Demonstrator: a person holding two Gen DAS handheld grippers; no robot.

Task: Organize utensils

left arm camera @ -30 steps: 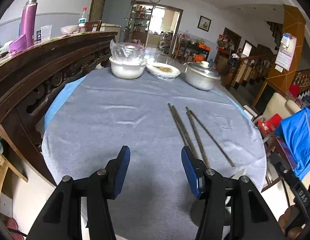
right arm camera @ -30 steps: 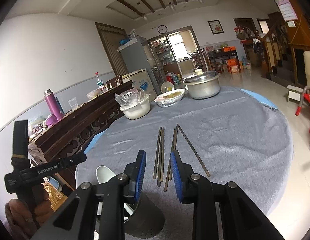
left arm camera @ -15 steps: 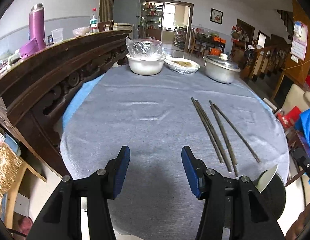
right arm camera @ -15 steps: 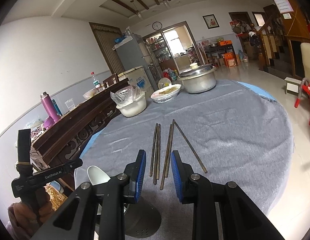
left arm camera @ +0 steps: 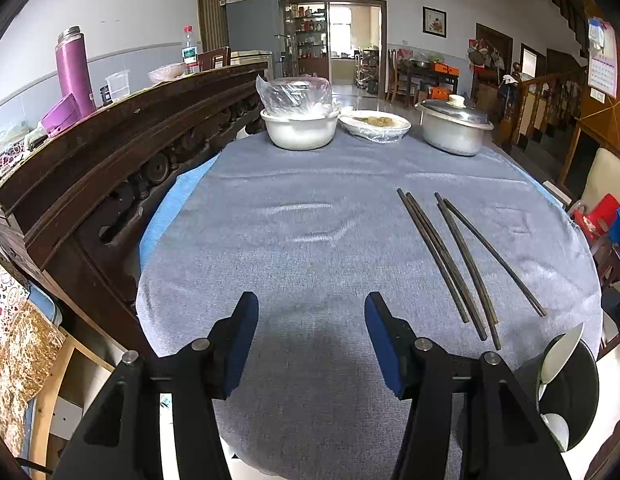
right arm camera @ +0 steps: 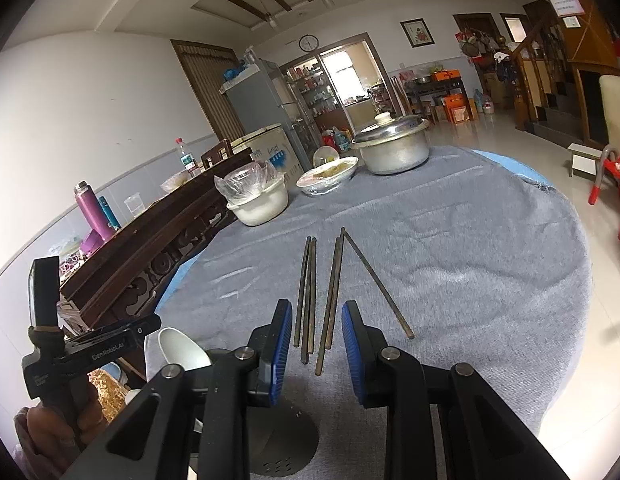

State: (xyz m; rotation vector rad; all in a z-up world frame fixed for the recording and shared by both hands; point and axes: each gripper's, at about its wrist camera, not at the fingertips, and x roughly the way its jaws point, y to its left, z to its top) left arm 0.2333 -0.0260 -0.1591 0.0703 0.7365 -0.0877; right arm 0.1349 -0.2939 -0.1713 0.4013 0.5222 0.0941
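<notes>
Several dark chopsticks [left arm camera: 450,260] lie side by side on the grey cloth, to the right of my left gripper [left arm camera: 312,320], which stands open and empty over bare cloth. A dark utensil holder [left arm camera: 570,392] with white spoons [left arm camera: 562,356] in it stands at the near right edge. In the right wrist view my right gripper [right arm camera: 314,332] hovers above the near ends of the chopsticks [right arm camera: 310,292]. Its blue pads [right arm camera: 279,344] stand a narrow gap apart with nothing pressed between them. The holder [right arm camera: 281,440] sits just below it, with a white spoon [right arm camera: 181,348] to its left.
At the table's far end stand a white bowl under plastic [left arm camera: 297,128], a covered plate [left arm camera: 374,124] and a lidded metal pot [left arm camera: 454,128]. A carved wooden sideboard [left arm camera: 109,152] runs along the left. A hand holds the left gripper's handle [right arm camera: 89,354].
The left wrist view has swung left and tipped: the chopsticks slid toward the right of the picture and the holder with spoons came into view. The right gripper has barely moved.
</notes>
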